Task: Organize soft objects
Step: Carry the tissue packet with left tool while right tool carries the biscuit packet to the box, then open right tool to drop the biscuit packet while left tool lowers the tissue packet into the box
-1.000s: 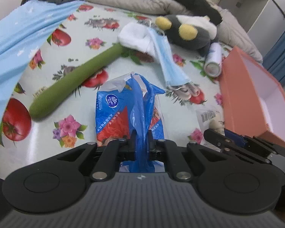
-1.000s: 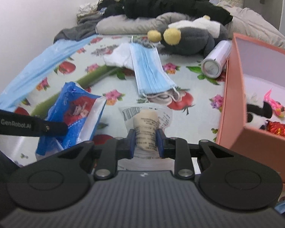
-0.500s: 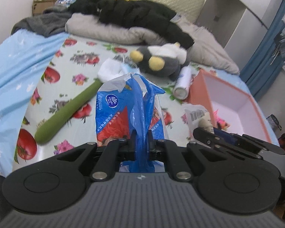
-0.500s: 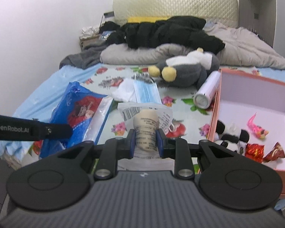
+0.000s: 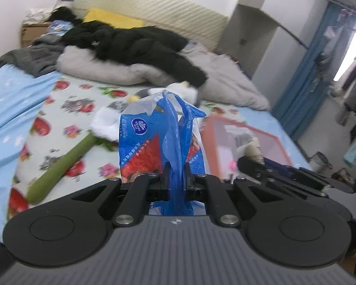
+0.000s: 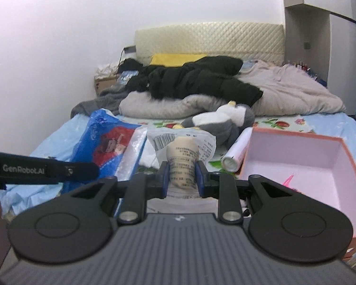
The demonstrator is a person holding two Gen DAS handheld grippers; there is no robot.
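Note:
My left gripper (image 5: 175, 178) is shut on a blue tissue pack (image 5: 154, 140) and holds it up above the bed. The pack also shows in the right wrist view (image 6: 106, 142). My right gripper (image 6: 182, 174) is shut on a beige roll in a clear printed bag (image 6: 182, 156), held in the air left of the pink box (image 6: 308, 156). The box also shows in the left wrist view (image 5: 244, 133), with the right gripper's fingers (image 5: 261, 166) over it. A grey penguin plush (image 6: 225, 118) lies behind on the bed.
A green plush stick (image 5: 61, 166) and a white cloth (image 5: 104, 123) lie on the fruit-print sheet (image 5: 66, 109). A white spray can (image 6: 237, 154) lies beside the box. Black and grey clothes (image 6: 197, 80) pile at the headboard. A small pink toy (image 6: 289, 178) is in the box.
Both grippers have lifted higher with their loads and tilted up, so more of the room shows. The right gripper has moved toward the box. Grips are unchanged.

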